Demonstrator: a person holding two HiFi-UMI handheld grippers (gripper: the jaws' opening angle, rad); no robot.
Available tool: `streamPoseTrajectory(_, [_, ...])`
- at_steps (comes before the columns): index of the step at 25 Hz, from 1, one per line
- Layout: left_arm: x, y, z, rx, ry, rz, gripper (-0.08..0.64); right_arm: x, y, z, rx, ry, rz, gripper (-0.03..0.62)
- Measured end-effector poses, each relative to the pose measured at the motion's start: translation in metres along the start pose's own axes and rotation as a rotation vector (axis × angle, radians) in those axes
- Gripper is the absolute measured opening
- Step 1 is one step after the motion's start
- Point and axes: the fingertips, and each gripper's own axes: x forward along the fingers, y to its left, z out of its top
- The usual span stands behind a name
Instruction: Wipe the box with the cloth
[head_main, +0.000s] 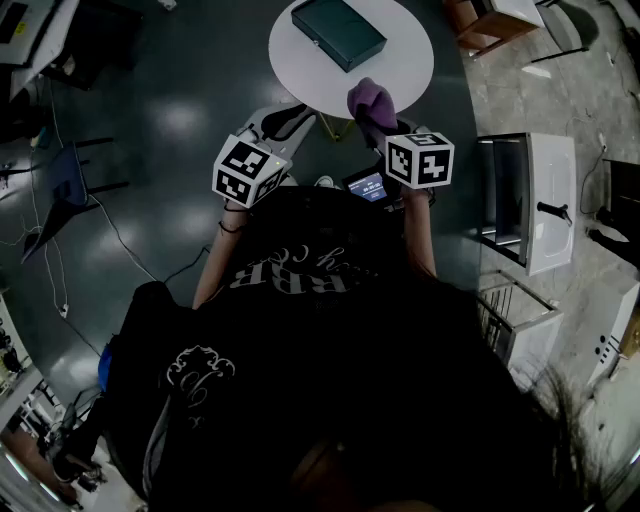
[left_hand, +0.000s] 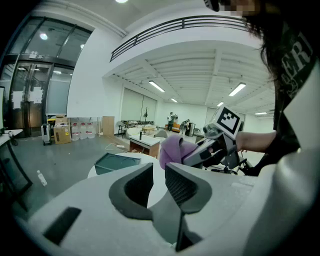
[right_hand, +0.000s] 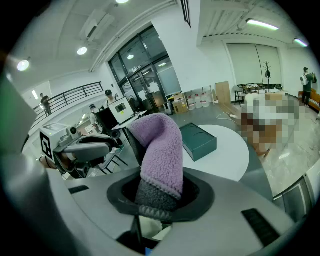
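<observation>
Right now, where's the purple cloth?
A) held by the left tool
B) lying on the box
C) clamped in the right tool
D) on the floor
C: the right gripper view shows the purple cloth pinched between the jaws of the right tool. The left tool is open with nothing between its jaws, and the box sits bare on the round table.

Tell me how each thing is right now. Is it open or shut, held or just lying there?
Box: closed, lying flat on the table, nothing touching it.
Cloth: pinched in the right gripper, its top flopping over.
Right gripper: shut on the cloth.
Left gripper: jaws apart, nothing between them.
Table: holds only the box.
</observation>
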Motion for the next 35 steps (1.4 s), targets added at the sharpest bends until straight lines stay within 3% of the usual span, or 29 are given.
streamPoseTrajectory(13, [-0.021,0.009,-0.012,-0.005,0.052,0.013,0.066,0.009,0.004,0.003,0.093,-0.046,0.035,0.106])
streamPoseTrajectory(21, [0.009,0.046,-0.001,-0.005,0.062,-0.037,0.066,0.041,-0.014,0.032,0.108,-0.02,0.022,0.106])
streamPoseTrajectory(30, [0.041,0.14,0.018,-0.069,0.044,-0.039,0.066,0.135,-0.043,0.12,-0.071,0.119,0.007,0.107])
streamPoseTrajectory(35, [0.065,0.176,0.026,-0.079,0.03,-0.057,0.066,0.195,-0.059,0.141,-0.215,0.254,0.018,0.106])
